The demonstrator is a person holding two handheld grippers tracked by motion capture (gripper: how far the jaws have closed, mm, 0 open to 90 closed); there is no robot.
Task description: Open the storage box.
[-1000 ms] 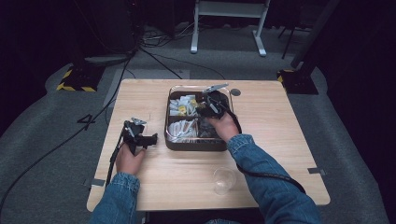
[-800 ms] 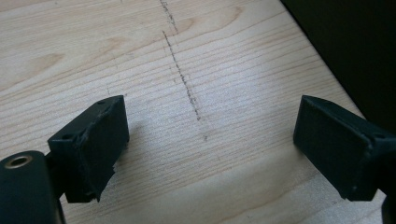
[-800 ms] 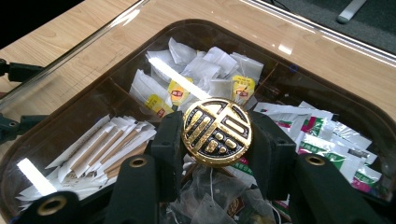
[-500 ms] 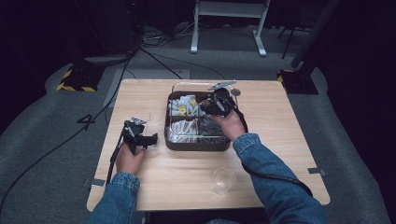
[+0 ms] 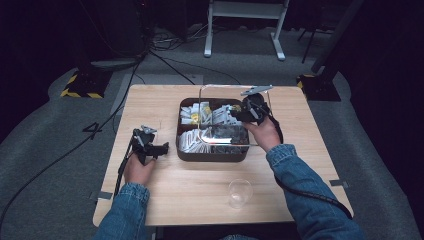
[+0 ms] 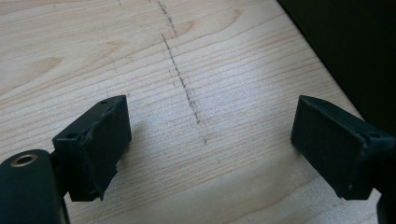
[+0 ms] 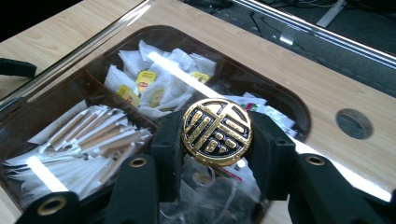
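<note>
The right gripper (image 7: 217, 154) is clamped by both black jaws on a round gold-and-black knob (image 7: 217, 132), which sits on a clear lid (image 5: 235, 112); in the high view the lid is lifted and tilted above the back half of the dark brown box (image 5: 212, 154), its near edge over the box and its far edge near the back edge of the table. One box stands on the table, just behind the middle, divided into compartments; how many there are cannot be made out for certain. In the right gripper view one compartment holds white tea bags with yellow tags (image 7: 152, 86), another holds a heap of long paper sticks (image 7: 88, 137), and more sachets lie beyond the knob. The left gripper (image 6: 208, 140) rests low over the bare wood to the left of the box, its two jaws wide apart with nothing between them; the left hand (image 5: 137, 167) holds it from behind. One clear glass (image 5: 239, 192) stands upright near the front edge, well apart from the box. The table (image 5: 165, 195) is pale wood with a round hole (image 7: 354, 123) near its back right corner. Around it lies grey carpet (image 5: 45, 165) with black cables, two yellow-and-black striped stand bases and a white frame at the back, in a dark room.
</note>
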